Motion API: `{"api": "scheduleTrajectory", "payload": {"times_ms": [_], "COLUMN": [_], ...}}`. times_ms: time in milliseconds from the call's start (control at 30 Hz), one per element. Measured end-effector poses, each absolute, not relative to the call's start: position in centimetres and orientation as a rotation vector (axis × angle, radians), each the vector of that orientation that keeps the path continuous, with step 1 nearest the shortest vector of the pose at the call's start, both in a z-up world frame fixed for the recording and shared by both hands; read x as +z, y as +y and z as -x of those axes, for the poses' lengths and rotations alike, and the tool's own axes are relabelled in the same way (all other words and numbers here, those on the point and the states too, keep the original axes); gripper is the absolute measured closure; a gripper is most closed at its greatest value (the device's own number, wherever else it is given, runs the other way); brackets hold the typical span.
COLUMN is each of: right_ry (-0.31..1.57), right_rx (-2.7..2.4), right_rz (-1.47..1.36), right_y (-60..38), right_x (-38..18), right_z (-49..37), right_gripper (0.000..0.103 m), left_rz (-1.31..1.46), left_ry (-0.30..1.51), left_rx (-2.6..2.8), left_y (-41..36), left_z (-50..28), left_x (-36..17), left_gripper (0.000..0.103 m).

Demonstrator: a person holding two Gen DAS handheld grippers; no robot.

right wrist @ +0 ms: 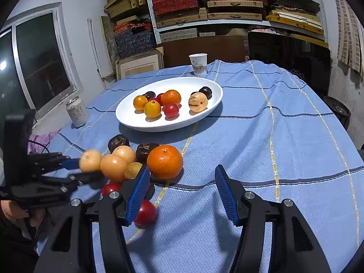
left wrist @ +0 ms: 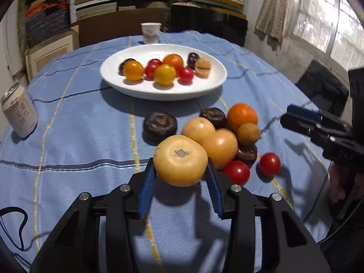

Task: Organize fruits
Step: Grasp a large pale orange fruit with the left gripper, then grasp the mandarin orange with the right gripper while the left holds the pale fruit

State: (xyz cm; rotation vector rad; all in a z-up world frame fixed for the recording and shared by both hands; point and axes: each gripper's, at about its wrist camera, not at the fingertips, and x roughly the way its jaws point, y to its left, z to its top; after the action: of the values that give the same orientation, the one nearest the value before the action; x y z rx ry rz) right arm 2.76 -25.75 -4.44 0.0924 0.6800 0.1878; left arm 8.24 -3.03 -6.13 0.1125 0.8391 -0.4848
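Observation:
My left gripper is shut on a pale yellow round fruit, which sits between its blue pads just above the blue cloth. The same fruit shows at the left gripper's tips in the right wrist view. Behind it lies a pile: two more pale fruits, an orange, dark brown fruits and two red tomatoes. A white plate farther back holds several small fruits. My right gripper is open over bare cloth, beside the orange and a tomato.
A drink can stands at the table's left edge and a paper cup behind the plate. A black cable lies at the near left. Shelves with stacked boxes fill the back wall.

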Motion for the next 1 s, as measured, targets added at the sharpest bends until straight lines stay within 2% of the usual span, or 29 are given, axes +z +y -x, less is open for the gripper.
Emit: {"api": "scheduleTrajectory", "payload": {"times_ms": [400,767,1000], "right_ry": [0.715,0.832,0.892], "right_rx": [0.196,0.161,0.204], "right_rz": [-0.029,-0.012,-0.095], "right_y": [-24.3,-22.3,-22.8], "right_x": [-3.7,-5.3,-5.2], "right_z": [-3.8,-8.7,-8.9], "right_gripper": [0.043,0.045,0.044], "left_rz": [0.052,0.069,0.066], "left_ry": [0.73,0.754,0.767], "left_rx": [-0.39,-0.413,-0.419], "left_y": [1.4,1.5,1.2], "left_z": [-7.9,-8.1,-8.4], "left_x": [-4.5,-4.8,-5.1], "left_gripper": [0.061,0.061,0.061]}}
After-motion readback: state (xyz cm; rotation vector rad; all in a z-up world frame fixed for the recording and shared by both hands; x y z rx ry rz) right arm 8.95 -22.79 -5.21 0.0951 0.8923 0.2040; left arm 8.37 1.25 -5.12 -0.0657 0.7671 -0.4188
